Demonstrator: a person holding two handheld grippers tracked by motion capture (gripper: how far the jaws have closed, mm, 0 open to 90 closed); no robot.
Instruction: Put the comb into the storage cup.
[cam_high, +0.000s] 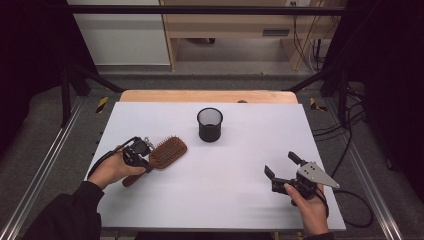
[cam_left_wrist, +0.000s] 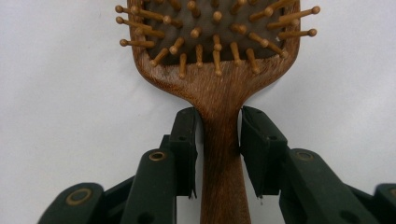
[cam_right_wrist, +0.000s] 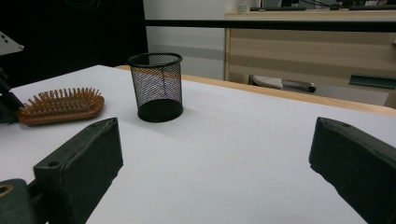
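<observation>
A wooden paddle hairbrush (cam_high: 167, 151) lies bristles up on the left of the white table (cam_high: 235, 195). My left gripper (cam_high: 148, 164) comes at it from the near left, and a hand holds the gripper. In the left gripper view the two black pads (cam_left_wrist: 186, 140) sit against both sides of the hairbrush (cam_left_wrist: 219, 88) neck, so the left gripper (cam_left_wrist: 219, 122) is shut on the handle. My right gripper (cam_high: 280, 163) rests low at the near right, jaws wide apart with nothing between them. The right gripper view looks across its jaws (cam_right_wrist: 215, 144) toward the hairbrush (cam_right_wrist: 60, 106).
A black mesh pen cup (cam_high: 210, 125) stands upright at the middle back of the table, also seen as the mesh cup (cam_right_wrist: 155, 86) in the right gripper view. Bare white surface lies between the two grippers. Cables trail off the right table edge.
</observation>
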